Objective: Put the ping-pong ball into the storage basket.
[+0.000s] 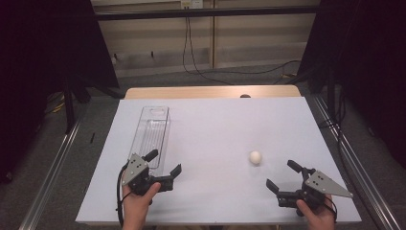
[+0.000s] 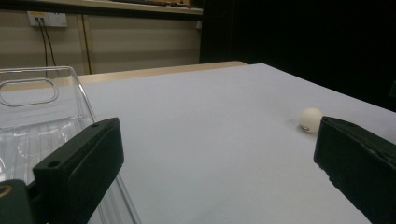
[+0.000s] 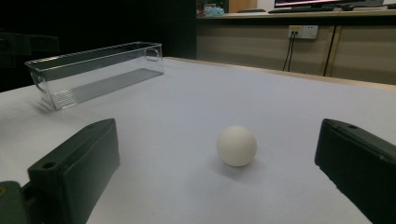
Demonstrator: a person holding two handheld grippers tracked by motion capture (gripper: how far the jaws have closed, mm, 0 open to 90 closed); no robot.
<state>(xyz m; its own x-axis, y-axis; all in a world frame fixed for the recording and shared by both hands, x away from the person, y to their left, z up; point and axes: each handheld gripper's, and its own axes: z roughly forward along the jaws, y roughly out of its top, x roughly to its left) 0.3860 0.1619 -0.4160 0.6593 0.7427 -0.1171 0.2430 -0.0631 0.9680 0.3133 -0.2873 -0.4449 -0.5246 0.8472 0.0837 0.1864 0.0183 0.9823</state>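
Note:
A small white ball (image 1: 255, 157) rests on the white table sheet, right of centre; the ball (image 3: 236, 145) lies a short way ahead of my right gripper's jaws, and the ball (image 2: 311, 120) shows far off by the left gripper's right jaw. A long clear plastic bin (image 1: 152, 135) lies empty on the left half of the table; the bin (image 2: 42, 116) sits just ahead of my left jaw, and the bin (image 3: 95, 72) appears at the far left. My left gripper (image 1: 163, 162) is open at the bin's near end. My right gripper (image 1: 283, 175) is open, just short of the ball.
The white sheet (image 1: 215, 124) covers most of a wooden table whose far edge (image 1: 210, 92) shows beyond it. Dark curtains hang on both sides, cables trail on the floor behind, and metal rails (image 1: 349, 158) run along the table's sides.

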